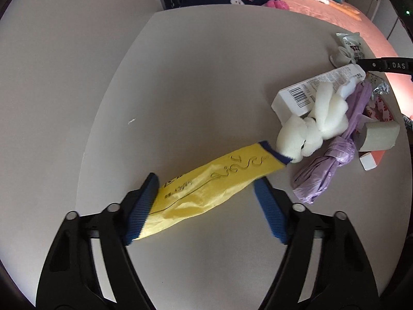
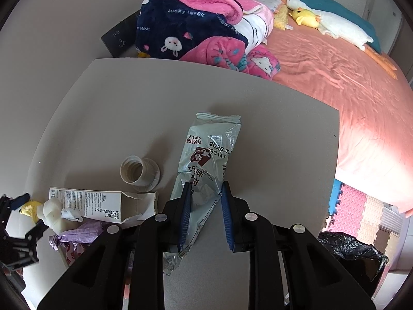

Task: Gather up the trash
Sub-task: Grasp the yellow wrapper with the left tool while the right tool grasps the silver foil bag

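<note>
Left wrist | hand-held gripper (image 1: pixel 206 183) spread wide | yellow wrapper (image 1: pixel 206 186) between fingers

The left hand-held gripper (image 1: pixel 206 208) is built of glossy black plastic arms with long cut-out slots, round silver screw heads at the joints, and two fingers faced with blue ribbed pads (image 1: pixel 143 208). The right hand-held gripper (image 2: pixel 205 215) shares that build: black slotted arms, silver round screw heads along the top, and narrow blue ribbed pads (image 2: pixel 227 217) on the inner faces of its fingers. In the left wrist view one black finger of the right tool also shows at the right edge, with white letters "DAS" printed on it.
</note>
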The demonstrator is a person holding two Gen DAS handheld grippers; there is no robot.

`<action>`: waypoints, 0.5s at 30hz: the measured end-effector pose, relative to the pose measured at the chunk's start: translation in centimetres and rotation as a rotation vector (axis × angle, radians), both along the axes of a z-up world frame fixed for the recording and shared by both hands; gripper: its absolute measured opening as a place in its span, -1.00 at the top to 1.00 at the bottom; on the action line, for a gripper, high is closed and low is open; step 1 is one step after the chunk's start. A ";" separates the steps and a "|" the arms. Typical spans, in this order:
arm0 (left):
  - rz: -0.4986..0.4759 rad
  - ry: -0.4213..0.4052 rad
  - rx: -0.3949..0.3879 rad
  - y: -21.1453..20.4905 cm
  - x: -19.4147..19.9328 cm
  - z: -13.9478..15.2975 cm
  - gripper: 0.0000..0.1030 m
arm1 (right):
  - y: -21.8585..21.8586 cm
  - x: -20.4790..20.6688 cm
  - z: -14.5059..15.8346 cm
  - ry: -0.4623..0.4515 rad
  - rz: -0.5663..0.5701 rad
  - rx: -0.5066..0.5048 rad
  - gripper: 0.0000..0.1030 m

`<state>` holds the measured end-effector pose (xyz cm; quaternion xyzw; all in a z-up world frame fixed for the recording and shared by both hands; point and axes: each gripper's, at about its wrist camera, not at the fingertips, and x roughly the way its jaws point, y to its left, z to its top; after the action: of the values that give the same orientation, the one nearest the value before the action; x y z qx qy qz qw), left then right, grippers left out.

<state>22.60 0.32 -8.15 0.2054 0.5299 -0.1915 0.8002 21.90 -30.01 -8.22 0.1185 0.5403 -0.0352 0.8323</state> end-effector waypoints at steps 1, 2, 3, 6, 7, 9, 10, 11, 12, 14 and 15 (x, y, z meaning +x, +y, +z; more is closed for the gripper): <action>0.006 0.008 -0.016 0.1 0.1 0.0 -0.08 | 0.0 0.0 0.0 0.000 0.000 0.000 0.53; 0.020 0.009 -0.020 0.2 0.2 0.0 0.00 | 0.0 0.0 0.0 -0.001 0.001 0.000 0.53; 0.034 0.006 -0.022 0.4 0.2 0.0 0.04 | 0.0 0.0 0.0 -0.001 0.001 -0.001 0.53; 0.087 0.022 -0.066 0.8 0.0 0.1 0.11 | 0.1 -0.1 0.1 -0.007 0.002 -0.003 0.60; 0.103 0.019 -0.078 0.9 -0.1 0.1 0.16 | 0.2 -0.2 0.2 -0.007 0.005 0.001 0.61; 0.138 0.013 -0.106 1.2 -0.4 0.3 0.22 | 0.3 -0.4 0.3 -0.009 0.011 0.006 0.62; 0.153 0.014 -0.123 1.4 -0.7 0.4 0.24 | 0.4 -0.5 0.4 -0.012 0.016 0.007 0.63; 0.167 0.011 -0.142 1.7 -1.1 0.6 0.24 | 0.4 -0.7 0.6 -0.020 0.016 0.007 0.63; 0.178 0.009 -0.161 1.9 -1.4 0.9 0.26 | 0.4 -0.9 0.8 -0.024 0.019 0.009 0.63; 0.200 0.005 -0.192 2.1 -1.7 1.2 0.27 | 0.4 -1.4 1.3 -0.034 0.022 0.016 0.64; 0.211 0.000 -0.199 2.1 -2.0 1.5 0.28 | 0.3 -1.6 1.6 -0.040 0.022 0.018 0.64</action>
<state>20.57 2.46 -6.64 0.0681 0.5269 -0.1582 0.8323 20.31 -29.69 -6.65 0.1206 0.5252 -0.0190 0.8422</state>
